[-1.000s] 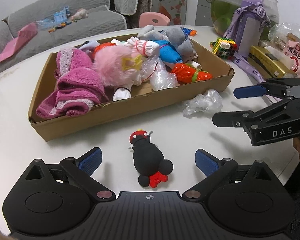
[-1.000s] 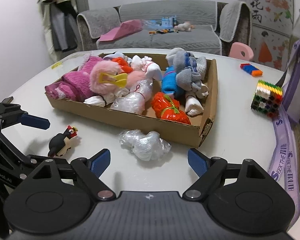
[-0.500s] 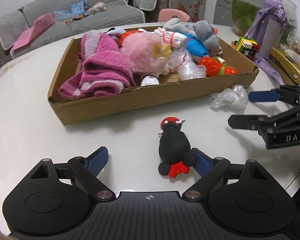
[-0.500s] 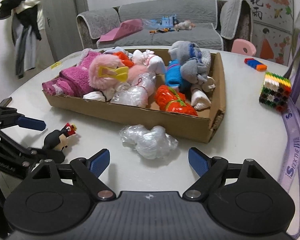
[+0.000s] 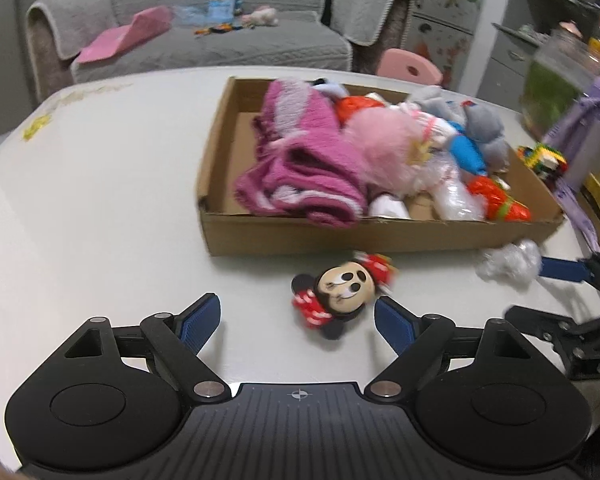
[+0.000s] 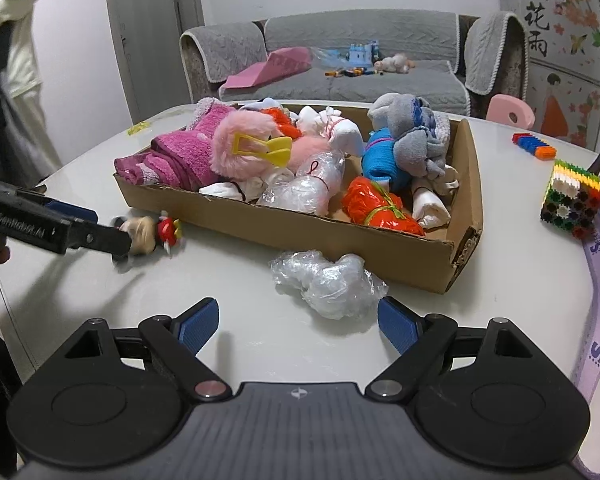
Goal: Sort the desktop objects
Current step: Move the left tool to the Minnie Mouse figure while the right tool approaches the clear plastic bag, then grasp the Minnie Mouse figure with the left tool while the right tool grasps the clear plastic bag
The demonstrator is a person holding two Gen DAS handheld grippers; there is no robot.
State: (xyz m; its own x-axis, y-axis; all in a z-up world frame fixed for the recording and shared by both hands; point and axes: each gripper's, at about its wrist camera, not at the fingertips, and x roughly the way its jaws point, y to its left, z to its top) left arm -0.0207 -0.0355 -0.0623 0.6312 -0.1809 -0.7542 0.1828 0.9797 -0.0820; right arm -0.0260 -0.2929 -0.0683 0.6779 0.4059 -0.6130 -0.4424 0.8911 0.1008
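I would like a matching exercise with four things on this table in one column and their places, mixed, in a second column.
Things:
1. mouse figurine
2. crumpled plastic wrap
3. pink plush duck
4. colourful block cube

Places:
A. inside the cardboard box
B. on the table right of the box
C. between the left claw's open fingers
D. on the table, just ahead of the open right claw

Pairs: 1-C, 2-D, 3-A, 4-B

A small mouse figurine with a red polka-dot bow (image 5: 338,294) lies face up on the white desk (image 5: 100,208), between the spread blue pads of the left tool (image 5: 297,322), nearer the right-hand pad. Behind it sits a shallow cardboard box (image 5: 380,232) piled with plush toys and a magenta fleece cloth (image 5: 300,160). A crumpled clear plastic wad (image 5: 508,262) lies beside the right tool (image 5: 572,292).
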